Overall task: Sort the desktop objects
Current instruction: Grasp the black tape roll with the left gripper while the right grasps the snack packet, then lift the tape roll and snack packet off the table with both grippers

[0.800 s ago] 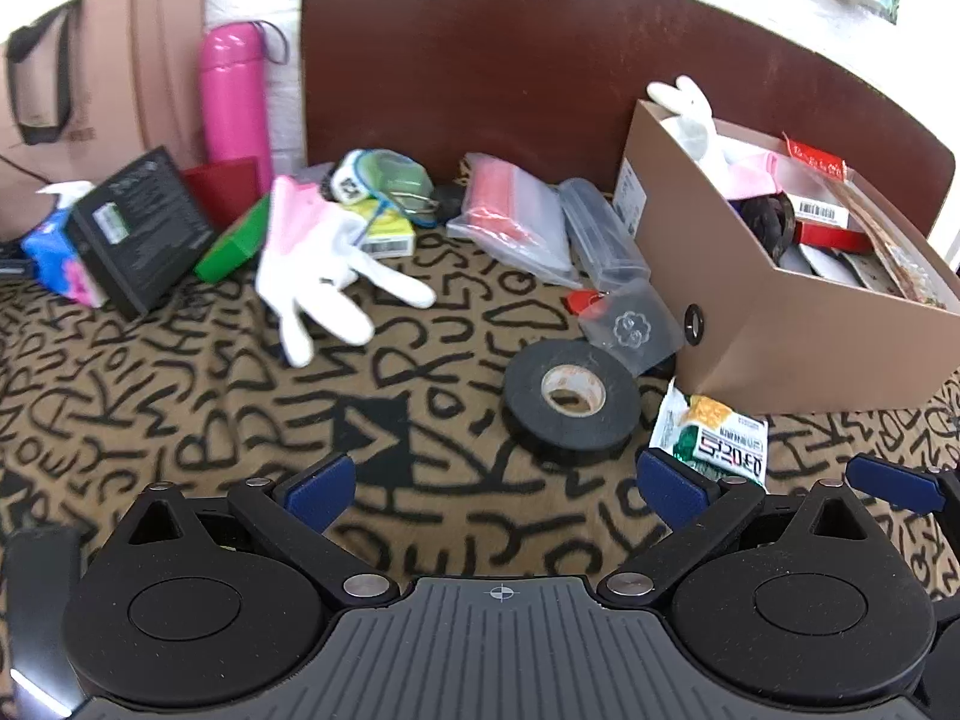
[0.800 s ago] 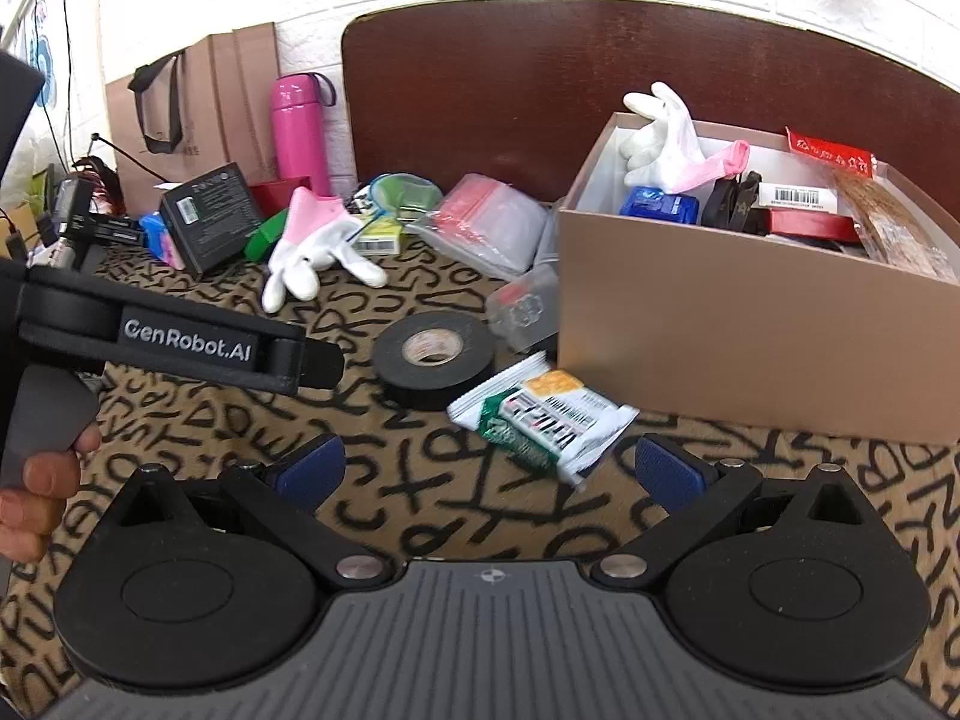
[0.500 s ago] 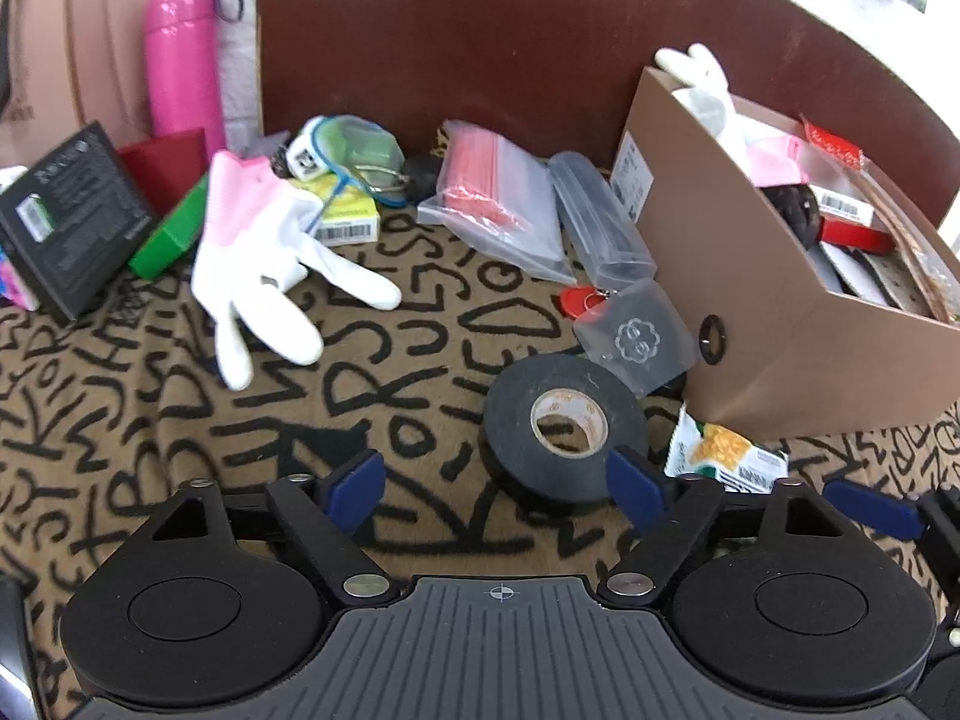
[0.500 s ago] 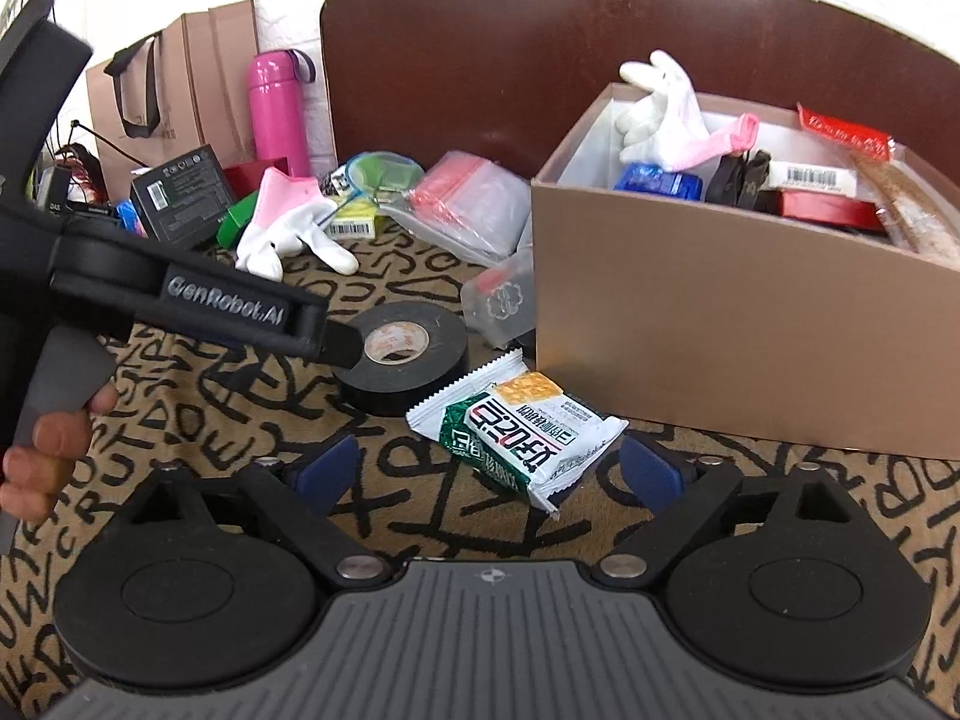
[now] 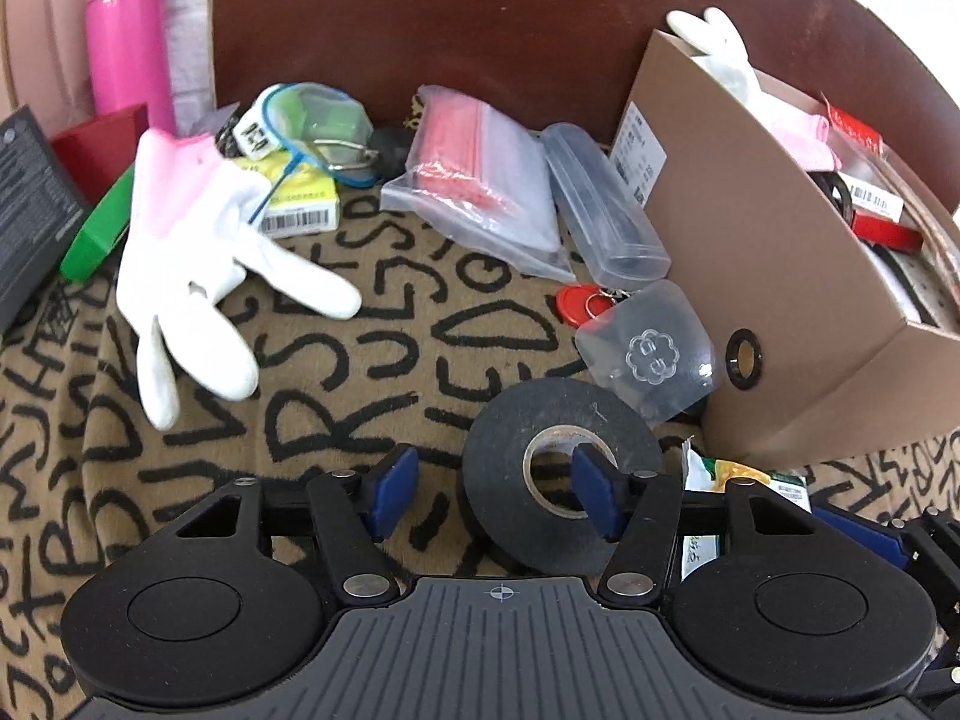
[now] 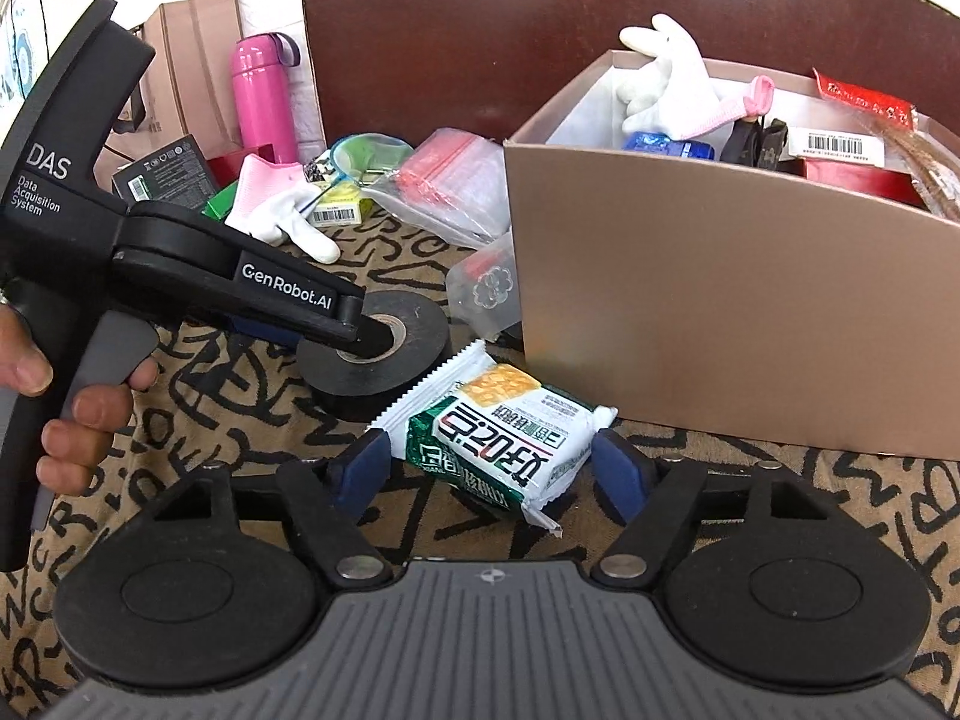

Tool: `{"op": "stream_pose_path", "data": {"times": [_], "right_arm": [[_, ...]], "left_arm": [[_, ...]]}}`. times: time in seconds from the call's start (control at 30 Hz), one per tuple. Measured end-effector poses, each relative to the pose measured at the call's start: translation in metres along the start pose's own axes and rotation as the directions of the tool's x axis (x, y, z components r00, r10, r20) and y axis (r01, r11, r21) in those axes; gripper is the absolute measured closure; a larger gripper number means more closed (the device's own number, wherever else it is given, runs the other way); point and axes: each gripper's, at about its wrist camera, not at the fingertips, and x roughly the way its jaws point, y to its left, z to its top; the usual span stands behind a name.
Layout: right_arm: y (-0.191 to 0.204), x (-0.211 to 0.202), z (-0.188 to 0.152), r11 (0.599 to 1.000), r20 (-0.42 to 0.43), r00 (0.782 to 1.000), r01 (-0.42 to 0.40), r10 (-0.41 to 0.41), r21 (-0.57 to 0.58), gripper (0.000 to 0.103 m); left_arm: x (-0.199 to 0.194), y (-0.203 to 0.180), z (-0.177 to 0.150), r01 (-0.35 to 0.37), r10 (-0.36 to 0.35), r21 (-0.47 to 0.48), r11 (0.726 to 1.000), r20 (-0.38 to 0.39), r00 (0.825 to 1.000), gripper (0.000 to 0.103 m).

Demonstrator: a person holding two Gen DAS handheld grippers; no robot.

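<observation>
**A:** What occupies the left gripper [image 5: 492, 489]?

**B:** Its jaws stand released. One blue pad [image 5: 594, 495] sits inside the core of the black roll of electrical tape [image 5: 510, 468]; the other lies outside the roll's left wall. The wall is straddled, and a gap shows on the outer side. The roll lies flat on the tan cloth printed with black letters [image 5: 336, 354]. In the right wrist view the same gripper [image 6: 360, 333] reaches in from the left, its tip at the roll's [image 6: 384, 372] hole.

**B:** And the right gripper [image 6: 489, 474]?

**A:** Also released. Its blue pads flank the green-and-white cracker packet [image 6: 498, 438], which lies on the cloth just in front of the brown cardboard box [image 6: 720, 312]. Whether either pad touches the wrapper cannot be told.

**A:** Where does the packet lie relative to the tape?

**B:** Just to the right of it, its serrated end against the roll's side.

**B:** What else appears?

**A:** A small clear plastic case with a flower emblem [image 5: 651, 354] rests between the tape and the box, beside a red round key tag [image 5: 579, 303]. Further back lie a white glove with a pink cuff [image 5: 186, 264], a clear zip bag with red contents [image 5: 480, 180] and a clear oblong case [image 5: 600, 204]. A pink flask [image 5: 126, 36] stands at the rear left. The box holds a second white glove [image 6: 666, 84], among other items.
</observation>
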Motion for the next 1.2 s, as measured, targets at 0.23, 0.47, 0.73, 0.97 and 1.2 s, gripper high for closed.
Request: {"op": "stream_pose_path", "data": {"times": [0.23, 0.47, 0.73, 0.97, 1.2], "right_arm": [[0.002, 0.008, -0.001, 1.000, -0.017, 1.000, -0.001, 0.001, -0.004, 0.045], [0.017, -0.002, -0.004, 0.994, -0.038, 0.996, -0.086, 0.084, -0.061, 0.060], [0.050, -0.020, -0.013, 0.958, -0.101, 0.968, -0.242, 0.228, -0.155, 0.059], [0.063, -0.027, -0.012, 0.946, -0.088, 0.973, -0.227, 0.212, -0.231, 0.041], [0.066, -0.024, -0.012, 0.946, -0.092, 0.974, -0.223, 0.207, -0.234, 0.041]], "left_arm": [[0.001, -0.004, -0.003, -0.022, 0.021, 0.066, 0.998, 0.028, 0.999, 0.074], [-0.018, 0.011, -0.017, -0.042, 0.041, 0.030, 0.999, 0.027, 0.999, 0.077], [-0.064, 0.049, -0.058, -0.131, 0.131, -0.010, 0.991, -0.004, 0.991, 0.076], [-0.071, 0.057, -0.065, -0.144, 0.144, -0.024, 0.989, -0.001, 0.990, 0.067], [-0.066, 0.058, -0.068, -0.124, 0.124, -0.023, 0.992, 0.001, 0.992, 0.058]]}}
